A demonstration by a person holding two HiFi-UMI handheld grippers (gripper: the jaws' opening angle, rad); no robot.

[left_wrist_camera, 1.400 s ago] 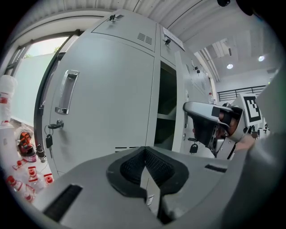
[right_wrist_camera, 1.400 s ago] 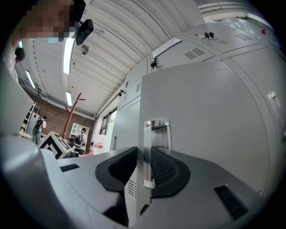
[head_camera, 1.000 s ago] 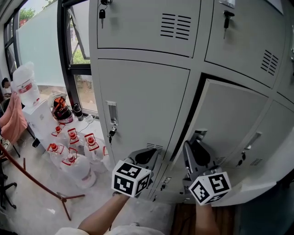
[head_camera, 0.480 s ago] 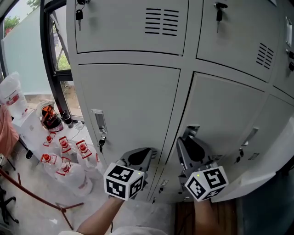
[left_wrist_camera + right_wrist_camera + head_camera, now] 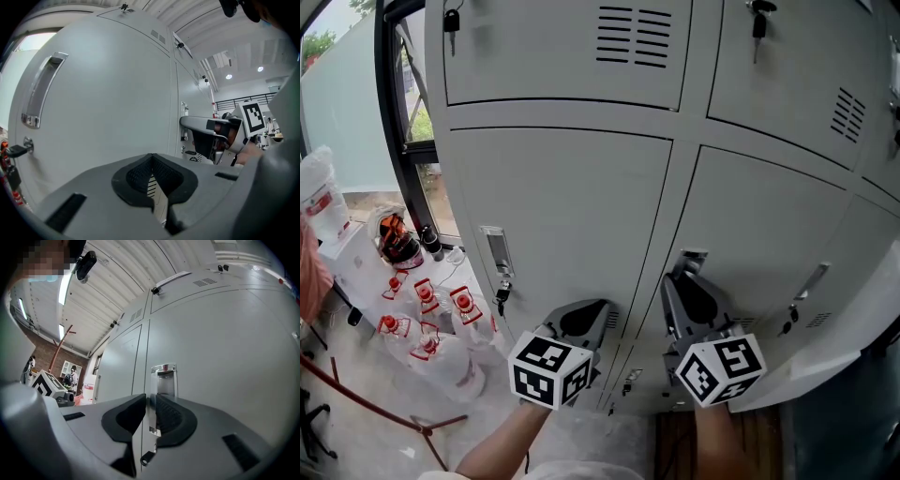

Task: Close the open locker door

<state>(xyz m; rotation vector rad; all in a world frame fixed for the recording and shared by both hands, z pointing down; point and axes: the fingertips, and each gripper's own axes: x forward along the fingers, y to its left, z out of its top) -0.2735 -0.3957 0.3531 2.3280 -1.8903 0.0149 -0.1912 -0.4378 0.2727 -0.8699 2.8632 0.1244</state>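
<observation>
With the door (image 5: 769, 234) sitting flush in the bank (image 5: 686, 141), second column from its left edge, I read it as closed. Right gripper (image 5: 687, 278) is nosed up to the handle (image 5: 163, 380) at the door's left edge. Its jaws have just been closing, a narrow gap remains, and nothing is clamped; the handle's edge shows through the gap. Left gripper (image 5: 598, 311) is clenched and empty, near the neighbouring door's (image 5: 562, 206) lower right corner.

The locker door (image 5: 769, 234) sits right of a neighbouring door (image 5: 572, 206), whose key (image 5: 502, 298) hangs just below its handle (image 5: 493, 249). Left of the lockers (image 5: 553, 47) stands a window (image 5: 405, 131), with what seem to be water jugs (image 5: 431, 352) clustered on the floor (image 5: 356, 412) before it.
</observation>
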